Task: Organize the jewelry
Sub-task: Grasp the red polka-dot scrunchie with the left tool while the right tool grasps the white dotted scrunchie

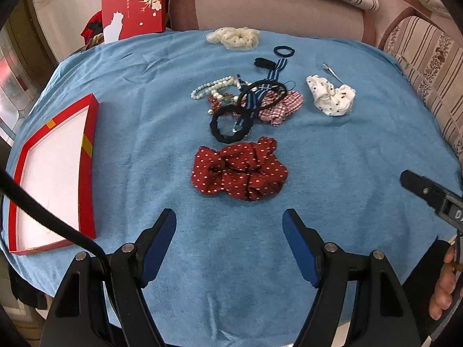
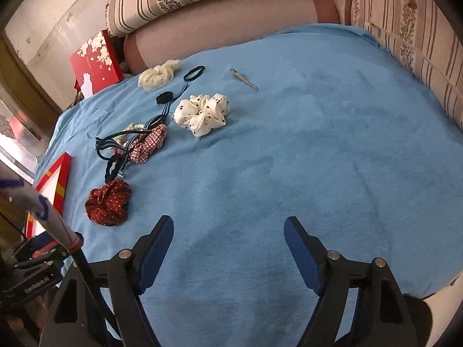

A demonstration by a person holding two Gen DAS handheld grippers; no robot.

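Note:
My left gripper (image 1: 230,221) is open and empty, just short of a red dotted scrunchie (image 1: 239,168) on the blue cloth (image 1: 144,144). Behind the scrunchie lies a tangle: a black hair tie (image 1: 230,125), pearl bracelets (image 1: 212,86), a red checked scrunchie (image 1: 282,107) and a blue striped ribbon (image 1: 267,82). A white dotted scrunchie (image 1: 331,95) lies to the right. An open red box (image 1: 86,150) with a white floor sits at the left. My right gripper (image 2: 228,225) is open and empty over bare cloth (image 2: 318,144); the red dotted scrunchie (image 2: 107,202) is to its left.
A cream scrunchie (image 1: 234,38), a small black hair tie (image 1: 284,51) and a metal hair clip (image 1: 332,72) lie at the far side. The red box lid (image 1: 133,5) stands at the back left. Striped sofa cushions (image 2: 419,43) border the table behind and right.

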